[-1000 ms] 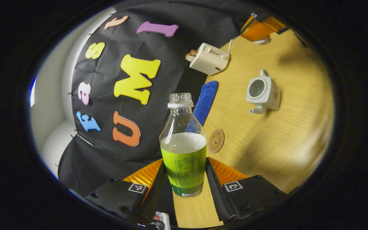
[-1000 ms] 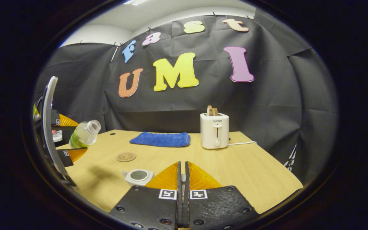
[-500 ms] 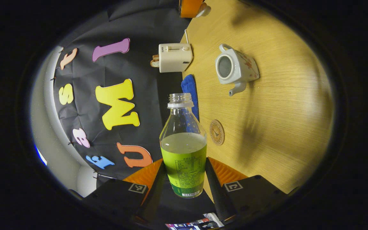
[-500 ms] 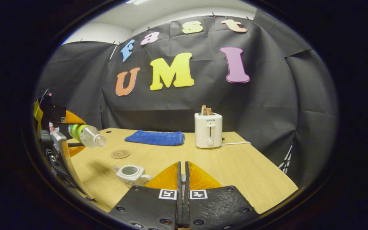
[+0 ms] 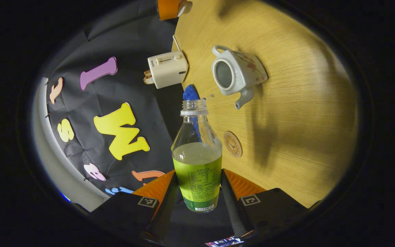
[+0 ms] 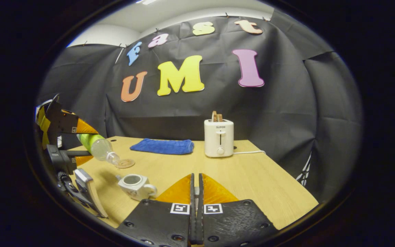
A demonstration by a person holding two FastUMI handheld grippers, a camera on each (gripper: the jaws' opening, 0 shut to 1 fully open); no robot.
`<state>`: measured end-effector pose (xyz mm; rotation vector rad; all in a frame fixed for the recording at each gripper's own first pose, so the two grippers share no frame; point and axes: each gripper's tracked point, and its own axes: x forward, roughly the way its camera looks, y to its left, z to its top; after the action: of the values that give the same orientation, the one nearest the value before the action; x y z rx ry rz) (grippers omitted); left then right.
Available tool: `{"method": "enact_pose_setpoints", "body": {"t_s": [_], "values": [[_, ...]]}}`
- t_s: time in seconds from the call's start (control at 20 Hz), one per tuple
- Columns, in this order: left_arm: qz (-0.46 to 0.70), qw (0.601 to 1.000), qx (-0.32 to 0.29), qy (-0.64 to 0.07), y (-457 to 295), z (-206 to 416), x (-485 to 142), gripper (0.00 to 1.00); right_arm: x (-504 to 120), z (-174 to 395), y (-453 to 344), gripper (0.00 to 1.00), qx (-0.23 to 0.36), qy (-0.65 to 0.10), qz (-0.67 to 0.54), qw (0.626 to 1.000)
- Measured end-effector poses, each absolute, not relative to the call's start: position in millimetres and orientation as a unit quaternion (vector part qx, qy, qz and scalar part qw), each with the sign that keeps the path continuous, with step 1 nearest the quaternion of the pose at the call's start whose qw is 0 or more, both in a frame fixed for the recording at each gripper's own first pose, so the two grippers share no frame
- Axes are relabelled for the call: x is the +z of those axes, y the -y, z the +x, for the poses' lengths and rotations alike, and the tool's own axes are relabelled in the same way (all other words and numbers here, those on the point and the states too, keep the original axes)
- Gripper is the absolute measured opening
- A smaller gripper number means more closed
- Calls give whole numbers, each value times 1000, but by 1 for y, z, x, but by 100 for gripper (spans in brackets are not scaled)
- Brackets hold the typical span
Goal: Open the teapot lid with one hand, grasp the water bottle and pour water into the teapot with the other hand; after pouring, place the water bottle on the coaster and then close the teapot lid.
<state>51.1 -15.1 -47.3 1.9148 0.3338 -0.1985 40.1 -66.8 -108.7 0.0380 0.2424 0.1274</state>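
In the left gripper view, the left gripper (image 5: 199, 192) at the bottom centre is clamping both fingers on the bottle (image 5: 197, 161), uncapped and part full. Compared with a second ago, the bottle is tipping much further, its mouth now angling down over the open teapot (image 5: 236, 72) at upper centre; pouring is probably about to begin. The coaster (image 5: 232, 144) is lying on the table (image 5: 303, 113) just right of the bottle. In the right gripper view, the right gripper (image 6: 195, 192) is pressing shut at bottom centre, likely pinching the lid, though I cannot tell
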Motion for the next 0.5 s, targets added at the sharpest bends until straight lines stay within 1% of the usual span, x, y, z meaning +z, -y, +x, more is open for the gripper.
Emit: {"method": "enact_pose_setpoints", "body": {"t_s": [0.2,0.5], "values": [[828,538,-90,-132,27,57,-50,72,-111,39,72,0,60,-123,16,991],[861,490,-79,-115,29,60,-39,72,-111,39,72,0,60,-123,13,991]]}}
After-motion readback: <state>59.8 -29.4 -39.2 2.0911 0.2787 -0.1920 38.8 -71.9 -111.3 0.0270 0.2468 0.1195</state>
